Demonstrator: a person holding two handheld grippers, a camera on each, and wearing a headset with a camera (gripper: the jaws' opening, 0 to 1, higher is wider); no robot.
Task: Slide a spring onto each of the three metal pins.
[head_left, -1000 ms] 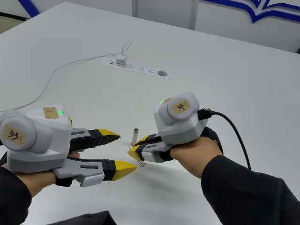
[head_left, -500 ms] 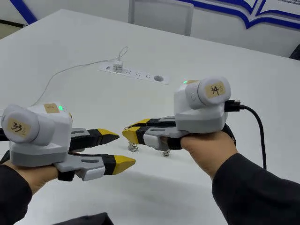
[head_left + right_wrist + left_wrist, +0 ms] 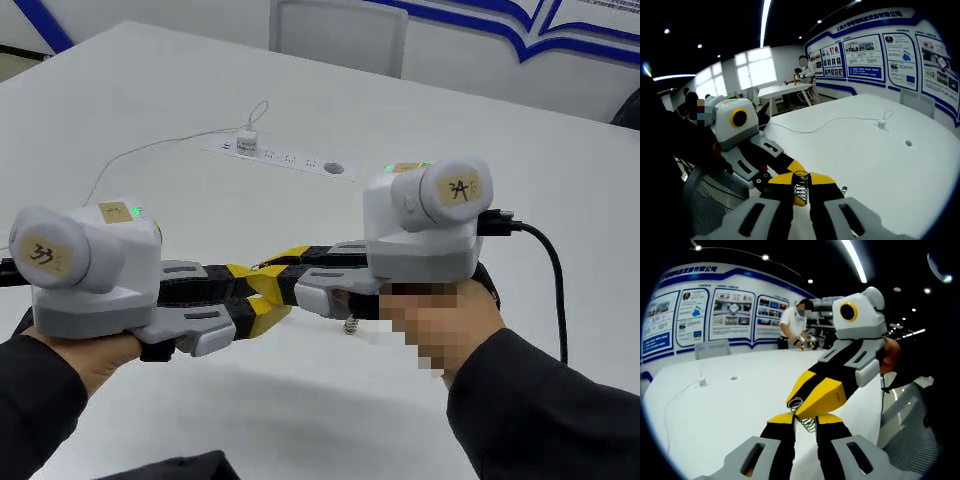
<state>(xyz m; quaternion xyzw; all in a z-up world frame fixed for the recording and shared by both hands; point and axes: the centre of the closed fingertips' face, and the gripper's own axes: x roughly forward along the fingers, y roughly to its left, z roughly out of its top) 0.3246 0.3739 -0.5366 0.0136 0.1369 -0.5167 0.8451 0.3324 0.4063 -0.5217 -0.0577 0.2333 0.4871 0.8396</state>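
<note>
Our right gripper is clenched on a spring. In the right gripper view the coil stands between the yellow tips with its long axis running 12 to 6, its open top ring just clear of the jaws. Our left gripper meets it nose to nose, coming in from 10 o'clock in that view. In the left gripper view its jaws are drawn narrow on either side of the same coil, which there leans from 11 to 5, with the right gripper's tips touching its far end from 1 o'clock. We cannot tell whether the left jaws actually press on the wire or only bracket it. We judge this to be a handover or a re-grip in mid-air above the white table, and the next move depends on keeping that long axis free at one end, so the bore can go down over a pin. We cannot tell from here where a pin stands relative to the tips. In the head view the yellow tips cross over the meeting point and hide the held coil. That view does give us a second spring lying on the table at 4 o'clock from the tips, under the right gripper's body and nearer that hand.
</note>
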